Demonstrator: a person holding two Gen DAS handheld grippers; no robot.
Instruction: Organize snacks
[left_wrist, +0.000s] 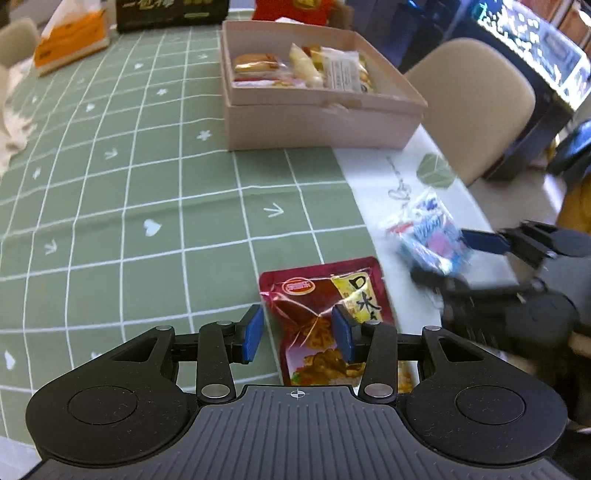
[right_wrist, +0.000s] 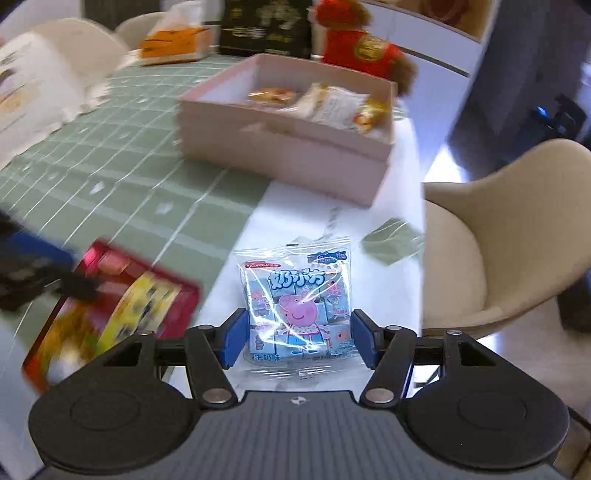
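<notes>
A: The left gripper (left_wrist: 298, 334) pinches the red snack pouch (left_wrist: 321, 317) above the worktop (left_wrist: 147, 184).

B: And the right gripper (right_wrist: 295, 338)?

A: It pinches the blue candy bag (right_wrist: 295, 302) between both pads.

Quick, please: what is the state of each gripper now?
Left gripper: closed on the red snack pouch.
Right gripper: closed on the blue candy bag.
</notes>
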